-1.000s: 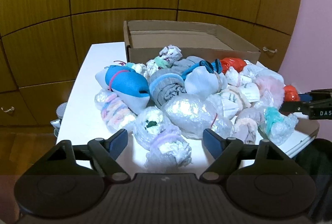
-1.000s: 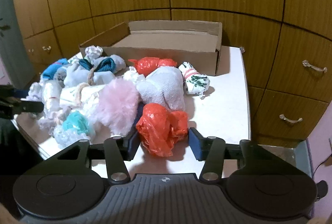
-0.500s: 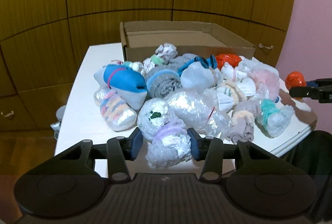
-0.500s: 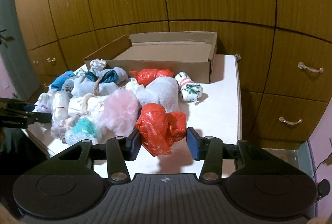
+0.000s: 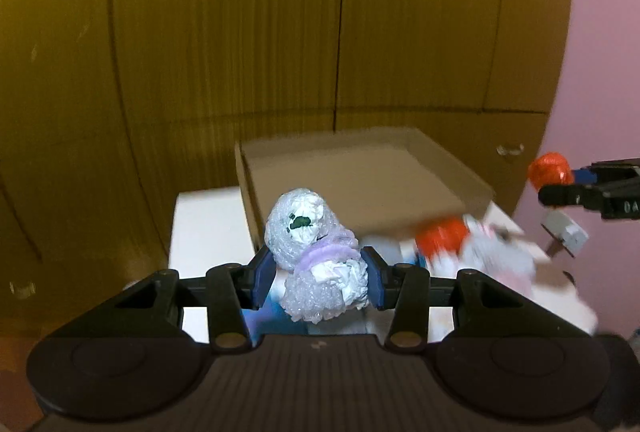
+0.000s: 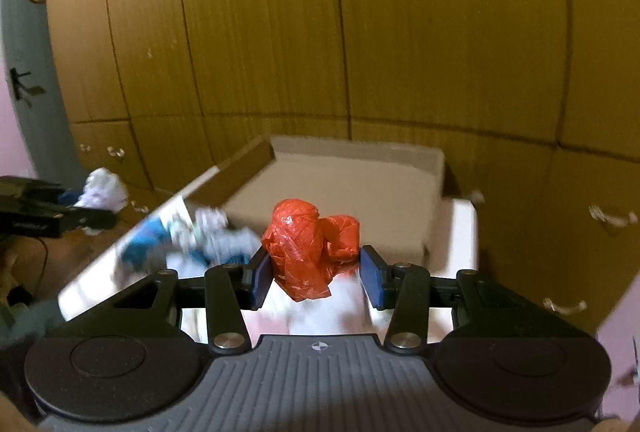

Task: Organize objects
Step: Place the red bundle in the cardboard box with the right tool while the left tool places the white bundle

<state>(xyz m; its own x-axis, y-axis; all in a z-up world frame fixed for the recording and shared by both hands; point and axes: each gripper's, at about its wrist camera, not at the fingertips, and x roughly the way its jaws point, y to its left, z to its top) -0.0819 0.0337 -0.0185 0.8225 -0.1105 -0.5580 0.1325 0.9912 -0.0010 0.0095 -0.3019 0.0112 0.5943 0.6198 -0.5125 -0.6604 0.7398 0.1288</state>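
Note:
My left gripper [image 5: 318, 282] is shut on a clear-plastic-wrapped bundle with a purple band [image 5: 316, 260] and holds it in the air in front of the open cardboard box [image 5: 360, 176]. My right gripper [image 6: 316, 276] is shut on a red plastic bundle [image 6: 310, 248], lifted before the same box [image 6: 348, 184]. In the left wrist view the right gripper [image 5: 560, 186] shows at the far right with the red bundle [image 5: 549, 169]. In the right wrist view the left gripper [image 6: 92, 208] shows at the far left with its bundle [image 6: 102, 192]. Both views are blurred.
A pile of wrapped bundles [image 5: 472, 248] lies on the white table [image 5: 204, 228] below the grippers; it also shows in the right wrist view [image 6: 188, 240]. Wooden cabinets with drawer handles [image 6: 612, 216] stand behind and beside the table.
Both grippers closed on their bundles and lifted them off the table, rising and moving toward the box. The pile dropped low in both views.

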